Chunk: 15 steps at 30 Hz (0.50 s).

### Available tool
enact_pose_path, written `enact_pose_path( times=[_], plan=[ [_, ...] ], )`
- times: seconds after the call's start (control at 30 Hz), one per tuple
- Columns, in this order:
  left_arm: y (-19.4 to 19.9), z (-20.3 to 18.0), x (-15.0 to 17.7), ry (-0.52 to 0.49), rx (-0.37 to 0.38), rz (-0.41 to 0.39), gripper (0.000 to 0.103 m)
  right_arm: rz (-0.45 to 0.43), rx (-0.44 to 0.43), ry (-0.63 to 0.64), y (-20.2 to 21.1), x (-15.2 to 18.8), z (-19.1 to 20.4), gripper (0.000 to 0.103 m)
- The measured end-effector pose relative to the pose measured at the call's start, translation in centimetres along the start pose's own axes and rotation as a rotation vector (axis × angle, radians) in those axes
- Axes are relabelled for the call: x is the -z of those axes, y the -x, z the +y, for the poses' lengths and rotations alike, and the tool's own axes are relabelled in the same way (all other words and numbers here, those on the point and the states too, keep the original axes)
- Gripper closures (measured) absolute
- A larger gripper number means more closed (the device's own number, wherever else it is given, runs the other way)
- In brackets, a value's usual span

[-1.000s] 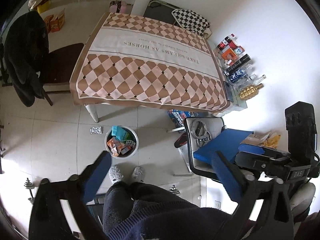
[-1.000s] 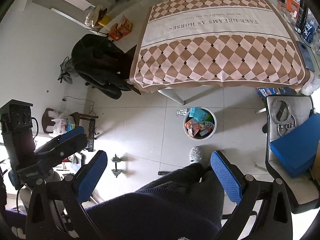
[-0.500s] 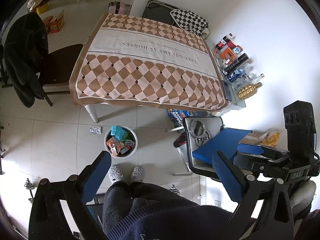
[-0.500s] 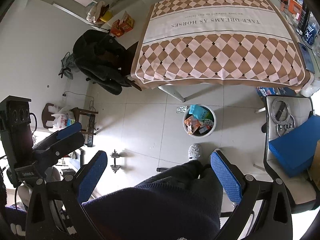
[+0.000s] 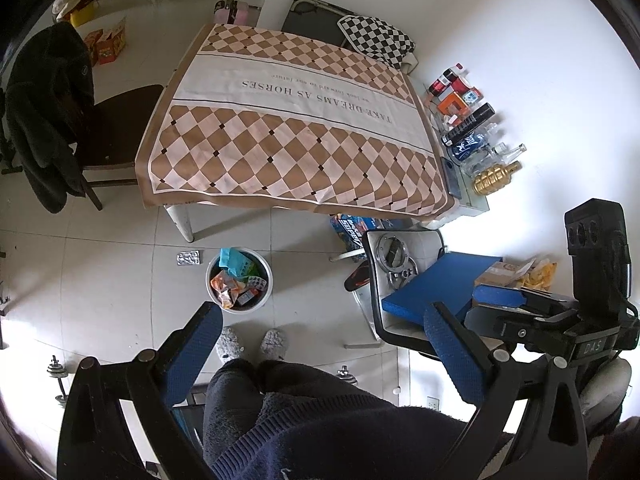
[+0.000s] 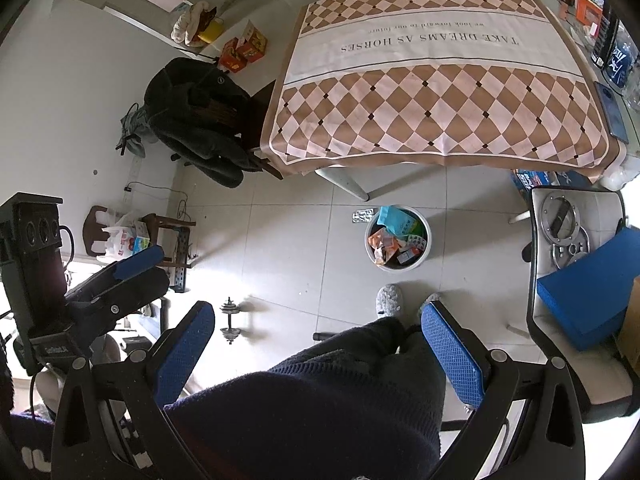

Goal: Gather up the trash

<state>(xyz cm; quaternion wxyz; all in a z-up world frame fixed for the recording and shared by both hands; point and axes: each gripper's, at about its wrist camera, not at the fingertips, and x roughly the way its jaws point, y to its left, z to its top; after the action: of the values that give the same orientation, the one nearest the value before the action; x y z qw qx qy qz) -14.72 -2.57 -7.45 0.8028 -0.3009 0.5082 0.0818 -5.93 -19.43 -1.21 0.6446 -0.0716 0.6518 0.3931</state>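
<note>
White tile surrounds the trash bin [image 5: 239,278], packed with wrappers near my feet, while one foil blister pack [image 5: 188,258] lies on the floor just left of it, below the table's near edge. I hold the left gripper [image 5: 316,346] and right gripper [image 6: 318,346] high, both spread wide and empty. Collection looks nearly done, and the next move calls for lowering onto that pack, though whether more litter hides under the table I cannot tell.

A checkered cloth [image 5: 288,132] covers the tabletop [image 5: 476,204]. Left of it a black coat [image 5: 44,120] drapes a chair [image 5: 116,128]; bottles [image 5: 476,140] line its right edge.
</note>
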Motion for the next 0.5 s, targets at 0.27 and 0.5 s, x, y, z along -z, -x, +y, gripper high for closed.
enact_pose_path(
  times=[0.27,0.5],
  plan=[
    [0.02,-0.15,0.08,0.003,-0.004,-0.005,0.0,0.001,0.003,0.002,0.06,0.07,-0.13,0.0],
    [0.16,0.0,-0.04,0.002,-0.005,-0.007,0.0,0.006,0.002,0.003,0.04,0.02,-0.21,0.0]
  ],
)
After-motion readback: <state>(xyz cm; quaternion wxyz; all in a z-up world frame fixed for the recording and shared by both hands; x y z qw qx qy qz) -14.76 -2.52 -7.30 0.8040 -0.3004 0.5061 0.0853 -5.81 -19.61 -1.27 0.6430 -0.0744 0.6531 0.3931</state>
